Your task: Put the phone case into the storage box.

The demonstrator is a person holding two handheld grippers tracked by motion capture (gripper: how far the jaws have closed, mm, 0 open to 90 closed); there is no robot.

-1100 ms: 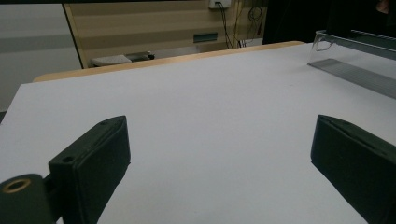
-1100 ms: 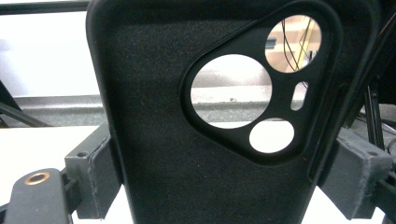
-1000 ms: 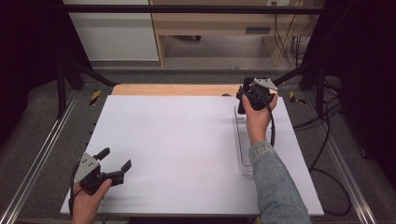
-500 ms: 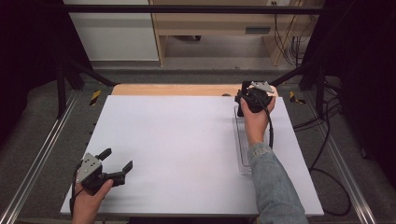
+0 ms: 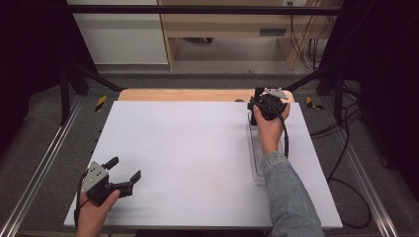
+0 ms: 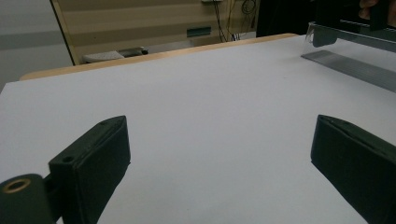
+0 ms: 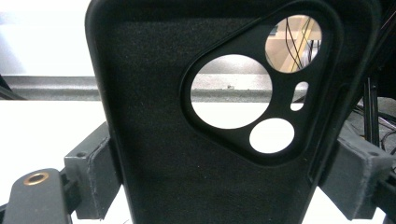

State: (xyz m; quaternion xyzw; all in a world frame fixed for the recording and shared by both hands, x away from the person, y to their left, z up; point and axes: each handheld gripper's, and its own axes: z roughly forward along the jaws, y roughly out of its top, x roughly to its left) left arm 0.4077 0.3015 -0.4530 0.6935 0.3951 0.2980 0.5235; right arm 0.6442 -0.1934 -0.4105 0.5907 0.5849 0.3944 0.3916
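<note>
Fingers of the right gripper (image 5: 261, 104) clamp a black phone case (image 7: 219, 116) by its two long edges, one pad pressing each side, at the far right of the white counter (image 5: 197, 148). In the right gripper view the case stands upright, its camera cutouts showing daylight through them. Just near of that hand lies a clear tray (image 5: 257, 153). At the near left corner, the left gripper (image 5: 123, 170) hovers with fingers wide apart, holding nothing
</note>
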